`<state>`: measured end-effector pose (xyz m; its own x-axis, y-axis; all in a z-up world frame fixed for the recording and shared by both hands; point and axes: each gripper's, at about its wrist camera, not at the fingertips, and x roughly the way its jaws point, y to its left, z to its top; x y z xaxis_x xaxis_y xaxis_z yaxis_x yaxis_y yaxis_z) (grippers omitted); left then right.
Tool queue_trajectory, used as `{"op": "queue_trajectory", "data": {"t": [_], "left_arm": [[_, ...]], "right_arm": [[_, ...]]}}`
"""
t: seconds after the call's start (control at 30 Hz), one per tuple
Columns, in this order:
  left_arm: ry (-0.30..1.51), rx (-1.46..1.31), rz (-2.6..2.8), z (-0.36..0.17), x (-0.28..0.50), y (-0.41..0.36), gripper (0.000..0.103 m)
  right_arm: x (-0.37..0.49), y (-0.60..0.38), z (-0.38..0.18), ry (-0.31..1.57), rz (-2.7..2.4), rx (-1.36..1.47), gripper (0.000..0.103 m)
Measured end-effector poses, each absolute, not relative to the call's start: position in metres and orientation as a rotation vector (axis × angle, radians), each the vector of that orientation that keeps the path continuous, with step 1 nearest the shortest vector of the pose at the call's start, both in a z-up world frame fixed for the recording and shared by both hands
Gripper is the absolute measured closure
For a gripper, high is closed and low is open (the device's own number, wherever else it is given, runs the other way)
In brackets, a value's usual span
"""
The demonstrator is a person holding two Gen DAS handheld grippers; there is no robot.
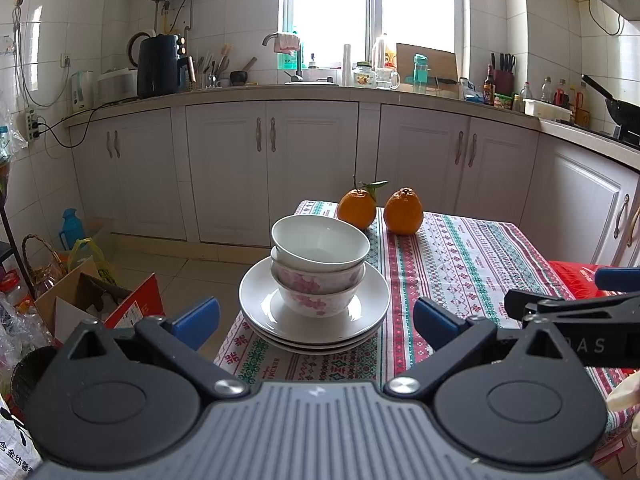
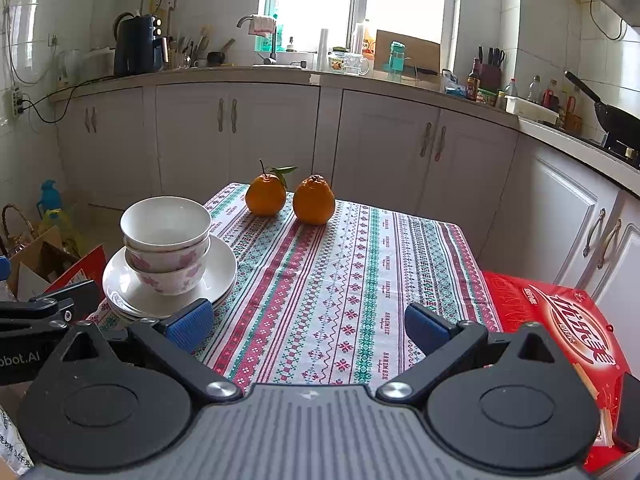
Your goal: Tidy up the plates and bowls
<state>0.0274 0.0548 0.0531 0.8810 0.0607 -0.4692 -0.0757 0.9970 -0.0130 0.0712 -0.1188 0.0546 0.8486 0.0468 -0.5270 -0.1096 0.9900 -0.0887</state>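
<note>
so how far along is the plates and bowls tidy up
Mostly done, it seems. The bowls sit nested in one stack on the stacked plates, near the left edge of the patterned tablecloth. Nothing is in hand: the left hand-held gripper and right hand-held gripper are both open and empty. No loose dishes show; only two oranges remain. Perhaps moving the stack is left.

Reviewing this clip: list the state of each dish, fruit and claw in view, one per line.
Left claw: open, empty.
Right claw: open, empty.
Bowls: three nested upright on the plates.
Plates: stacked at the table's left edge.
Oranges: two, upright, side by side on the tablecloth.
Red box: closed.
</note>
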Motion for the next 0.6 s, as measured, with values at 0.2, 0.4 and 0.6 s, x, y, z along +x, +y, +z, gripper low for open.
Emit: {"op": "queue_trajectory", "data": {"t": [0.2, 0.4, 0.6], "left_arm": [[0.488, -0.031, 0.071, 0.0532, 0.0272, 0.0545, 0.001], [0.487, -0.033, 0.07, 0.0533, 0.0273, 0.0543, 0.001], [0.486, -0.033, 0.07, 0.0535, 0.0272, 0.054, 0.001]], "right_arm": [[0.0714, -0.119, 0.0547, 0.552, 0.083, -0.117, 0.0], [0.0703, -0.1198, 0.0548, 0.547, 0.078, -0.117, 0.0], [0.0694, -0.1193, 0.0549, 0.548, 0.076, -0.118, 0.0]]}}
